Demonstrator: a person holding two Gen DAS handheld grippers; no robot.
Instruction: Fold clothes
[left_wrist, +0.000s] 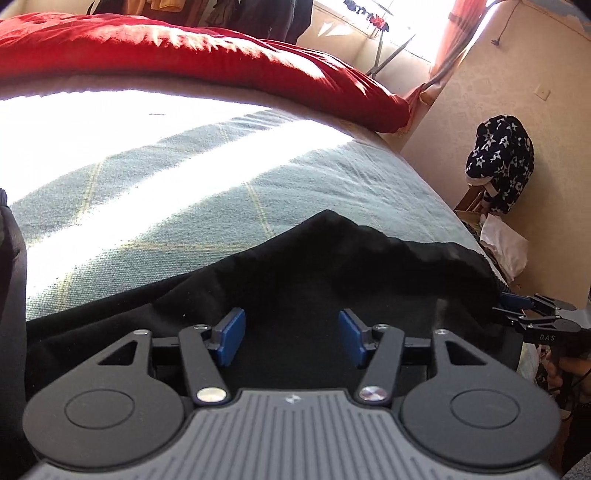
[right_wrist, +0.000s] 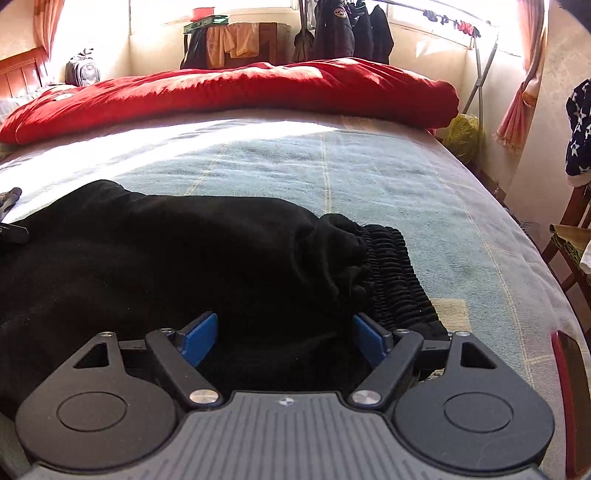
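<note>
A black garment (right_wrist: 184, 266) lies spread on the bed, its ribbed elastic waistband (right_wrist: 391, 273) bunched at its right end. My right gripper (right_wrist: 284, 339) is open, low over the garment's near part, its right blue pad (right_wrist: 369, 339) beside the waistband. My left gripper (left_wrist: 291, 338) is also open over the black garment (left_wrist: 332, 266), with dark cloth between and below its pads. The right gripper (left_wrist: 532, 314) shows at the garment's right edge in the left wrist view, held by a hand (left_wrist: 565, 369). Part of the left gripper (right_wrist: 11, 214) shows at the far left of the right wrist view.
The bed carries a grey-green checked blanket (right_wrist: 369, 177) with sunlit bands. A rolled red quilt (right_wrist: 258, 92) lies along its far side. A star-patterned dark cloth (left_wrist: 498, 162) hangs over a chair by the wall on the right. Clothes hang at the window behind.
</note>
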